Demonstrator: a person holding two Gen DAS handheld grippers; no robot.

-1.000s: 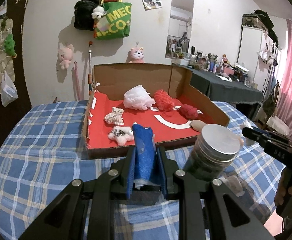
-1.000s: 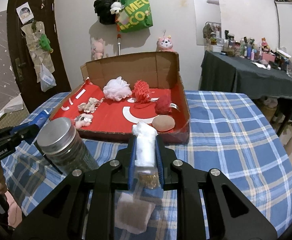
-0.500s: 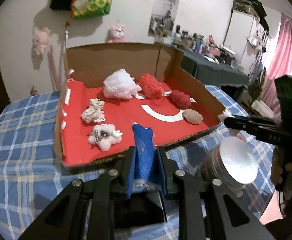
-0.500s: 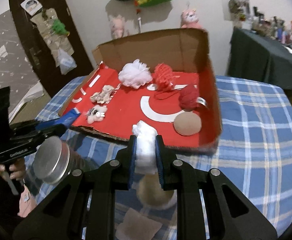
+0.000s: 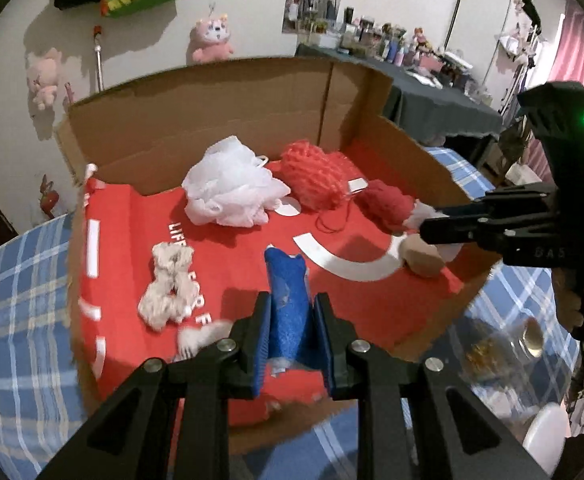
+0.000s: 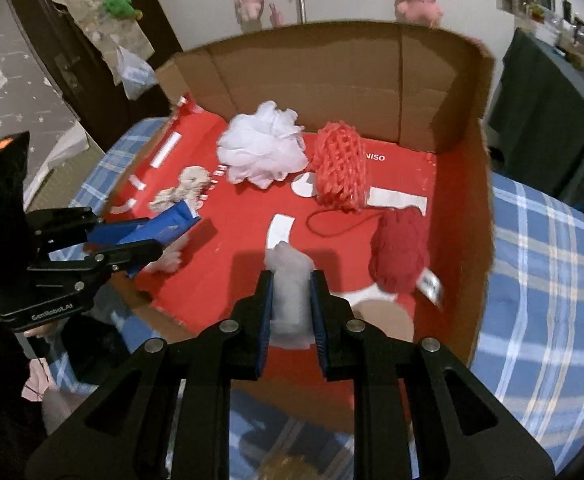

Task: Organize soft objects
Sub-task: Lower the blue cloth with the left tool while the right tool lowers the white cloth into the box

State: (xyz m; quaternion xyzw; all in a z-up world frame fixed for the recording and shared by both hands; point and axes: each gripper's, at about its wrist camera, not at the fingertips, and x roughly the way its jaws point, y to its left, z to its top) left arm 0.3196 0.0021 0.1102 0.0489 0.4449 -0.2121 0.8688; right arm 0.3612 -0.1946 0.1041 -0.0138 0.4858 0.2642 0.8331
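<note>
Left gripper clamps blue sponge; box holds perhaps seven items.

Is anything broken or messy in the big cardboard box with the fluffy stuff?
A little. The cardboard box's near edge is torn and ragged. A loose strand trails from the bright red knitted yarn bundle across the red floor. The white mesh bath puff and dark red yarn ball look fine.

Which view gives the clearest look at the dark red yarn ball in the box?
The right wrist view: the dark red yarn ball lies close and whole on the red liner, paper tag visible. In the left wrist view the ball sits farther off, its right end partly covered by the right gripper and its white wad.
</note>
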